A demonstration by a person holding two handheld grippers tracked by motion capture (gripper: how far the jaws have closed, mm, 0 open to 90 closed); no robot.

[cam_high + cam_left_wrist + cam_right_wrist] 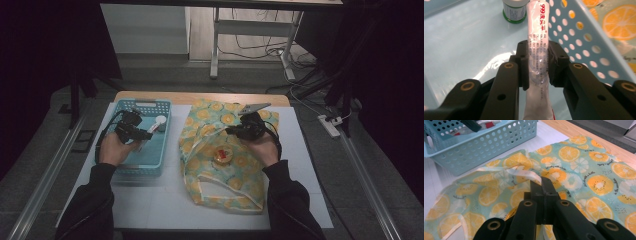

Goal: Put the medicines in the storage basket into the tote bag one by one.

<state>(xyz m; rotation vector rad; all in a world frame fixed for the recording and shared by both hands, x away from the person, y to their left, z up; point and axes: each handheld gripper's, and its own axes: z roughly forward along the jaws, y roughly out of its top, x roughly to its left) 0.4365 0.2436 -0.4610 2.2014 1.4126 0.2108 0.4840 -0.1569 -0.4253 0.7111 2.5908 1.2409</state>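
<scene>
White sheeting covers the table [165, 200], with a wooden edge showing at the far side and dark floor around it. A pale blue perforated basket [131, 167] is set on the left half, and a bag printed with orange slices [240, 192] is spread on the right half, just beside the basket.

The left gripper [142, 134] is held over the basket, and its jaws are clamped on a white tube [537, 50] with red lettering; the pads are pressed against the tube's sides about midway along it (seen clearly in the left gripper view). The tube is raised off the basket floor, its far end pointing toward a small round container with a green rim [514, 11] that stands on the basket floor.

The right gripper [234, 131] is placed over the far part of the bag. Its jaws are closed together on a pale strap or edge of the bag [534, 177], pinched up from the fabric. A small round item with red on it [222, 154] is seen on or in the bag's middle; what it is can't be told, possibly a packet.
</scene>
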